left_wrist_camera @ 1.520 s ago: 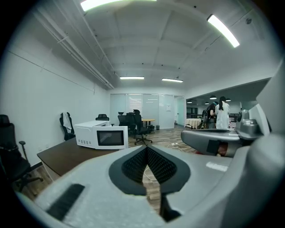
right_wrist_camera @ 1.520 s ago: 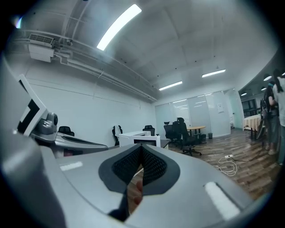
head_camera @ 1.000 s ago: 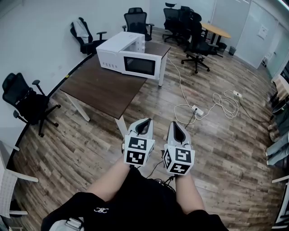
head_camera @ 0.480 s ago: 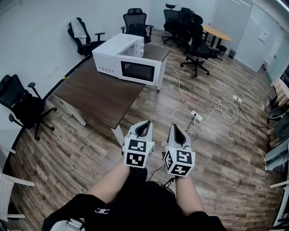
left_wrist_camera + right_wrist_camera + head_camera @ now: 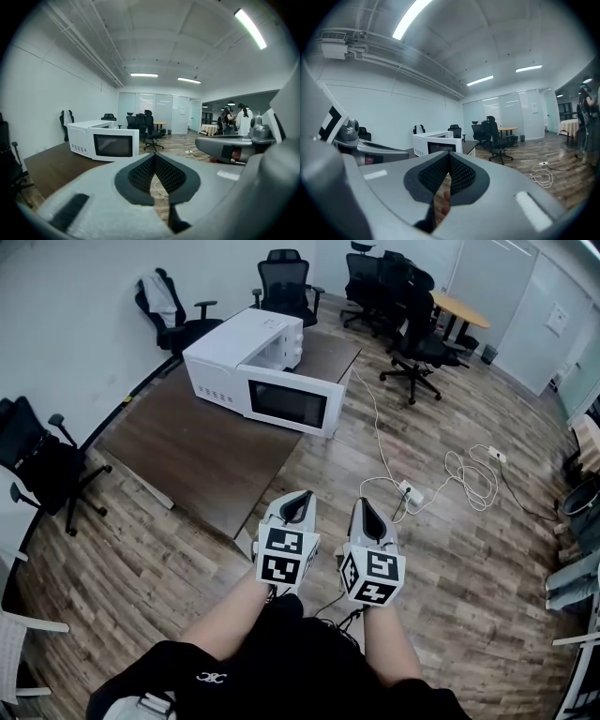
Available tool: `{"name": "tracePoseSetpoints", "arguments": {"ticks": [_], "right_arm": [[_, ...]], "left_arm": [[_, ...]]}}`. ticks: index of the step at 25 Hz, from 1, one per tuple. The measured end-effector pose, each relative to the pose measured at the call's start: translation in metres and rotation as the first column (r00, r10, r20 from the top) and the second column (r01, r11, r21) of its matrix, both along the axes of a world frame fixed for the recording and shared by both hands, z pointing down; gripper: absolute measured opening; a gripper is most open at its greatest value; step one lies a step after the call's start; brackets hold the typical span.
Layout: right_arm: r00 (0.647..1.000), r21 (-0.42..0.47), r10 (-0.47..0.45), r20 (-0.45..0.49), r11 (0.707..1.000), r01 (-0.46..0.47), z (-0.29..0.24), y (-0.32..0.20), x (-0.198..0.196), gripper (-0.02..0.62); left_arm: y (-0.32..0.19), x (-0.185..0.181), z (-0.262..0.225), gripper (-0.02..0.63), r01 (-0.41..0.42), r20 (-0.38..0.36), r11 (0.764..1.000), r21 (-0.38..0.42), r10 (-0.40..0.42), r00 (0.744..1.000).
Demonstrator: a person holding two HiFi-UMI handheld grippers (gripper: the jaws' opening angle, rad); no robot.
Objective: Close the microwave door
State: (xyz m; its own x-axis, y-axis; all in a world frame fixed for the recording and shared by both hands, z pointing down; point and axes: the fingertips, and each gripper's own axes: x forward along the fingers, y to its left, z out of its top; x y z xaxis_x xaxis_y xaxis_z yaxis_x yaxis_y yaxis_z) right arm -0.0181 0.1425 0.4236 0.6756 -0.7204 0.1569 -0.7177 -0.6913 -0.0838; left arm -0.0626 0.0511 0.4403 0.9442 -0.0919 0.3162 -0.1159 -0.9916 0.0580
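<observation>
A white microwave (image 5: 232,351) stands on the far part of a dark wooden table (image 5: 187,451). Its door (image 5: 287,404), with a dark window, hangs swung out toward me. Both grippers are held side by side in front of my body, well short of the table and pointing at it. The left gripper (image 5: 299,495) is shut with nothing in it, and so is the right gripper (image 5: 364,503). The left gripper view shows the microwave (image 5: 89,136) and its door (image 5: 115,145) beyond the shut left gripper (image 5: 154,157). Past the shut right gripper (image 5: 449,157), the microwave (image 5: 436,143) looks small.
Black office chairs (image 5: 286,277) stand behind and left of the table. A white cable with a power strip (image 5: 409,491) trails over the wooden floor on the right. A round table (image 5: 459,307) and more chairs lie farther back. People (image 5: 236,119) stand far off.
I have moved closer to the table; the microwave now sits larger and lower in the head view. Both grippers stay shut and side by side.
</observation>
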Motion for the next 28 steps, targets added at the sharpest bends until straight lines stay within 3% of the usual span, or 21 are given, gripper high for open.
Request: {"name": "tracePoseSetpoints", "arguments": {"ticks": [16,28], "right_arm": [[0.999,-0.097,0.016,0.05,0.995,-0.011,0.019,-0.134,0.127,0.009],[0.998,-0.154,0.051,0.037,0.987,-0.045,0.042,-0.187,0.177,0.092]], "left_arm": [[-0.138,0.118,0.001,0.008,0.008,0.003,0.999,-0.047,-0.008,1.0],[-0.191,0.145,0.019,0.008,0.047,0.023,0.996,-0.07,-0.045,0.999]]}}
